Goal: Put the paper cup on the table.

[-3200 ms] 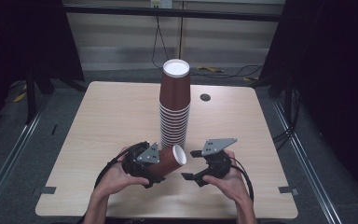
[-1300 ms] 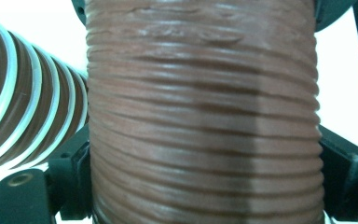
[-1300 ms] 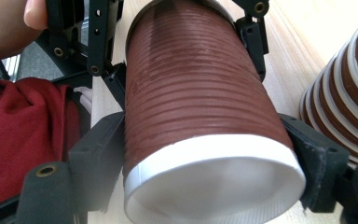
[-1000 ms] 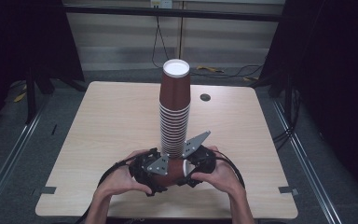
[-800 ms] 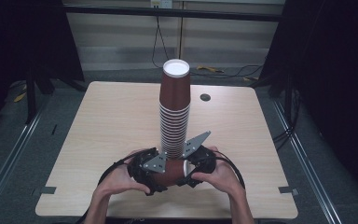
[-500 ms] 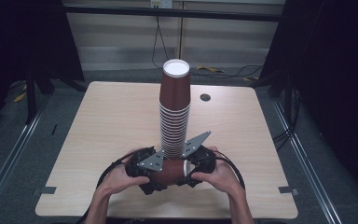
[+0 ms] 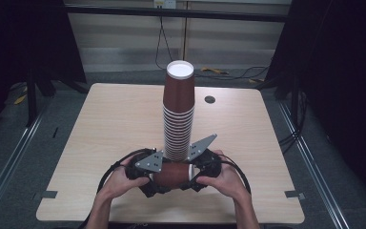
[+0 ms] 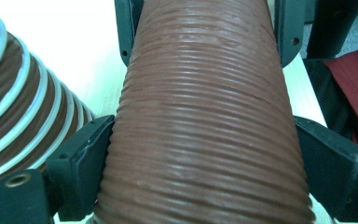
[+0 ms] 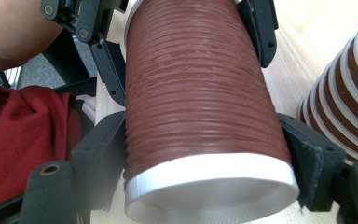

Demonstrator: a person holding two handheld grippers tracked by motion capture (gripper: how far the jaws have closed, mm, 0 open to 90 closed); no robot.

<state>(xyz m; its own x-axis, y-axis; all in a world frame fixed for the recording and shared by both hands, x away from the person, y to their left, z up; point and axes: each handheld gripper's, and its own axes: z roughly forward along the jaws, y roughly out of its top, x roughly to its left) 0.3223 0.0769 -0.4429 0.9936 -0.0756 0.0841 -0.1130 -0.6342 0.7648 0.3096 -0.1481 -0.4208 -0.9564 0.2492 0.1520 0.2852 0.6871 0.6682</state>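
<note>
A brown ribbed paper cup (image 7: 171,174) lies on its side just above the table's near edge. My left gripper (image 7: 148,177) is shut on its narrow end and my right gripper (image 7: 196,174) on its white-rimmed end. In the left gripper view the cup (image 8: 205,93) fills the gap of the left gripper (image 8: 205,133), both pads pressed on it. The right gripper (image 9: 205,154) clamps the cup (image 9: 191,93) just behind its rim. A tall stack of the same cups (image 7: 178,119) stands upright right behind both grippers, mouth-down, white base on top.
The stack (image 8: 18,107) is close on the left in the left gripper view, and the stack (image 9: 349,102) is at the right edge in the right gripper view. A small dark disc (image 7: 209,99) sits at the far right of the table (image 7: 100,124). Black cables loop beside both hands.
Three seconds ago only the left gripper held the cup and the right stood apart. The right has since closed on the cup's other end. Over the last second, hardly any movement.
</note>
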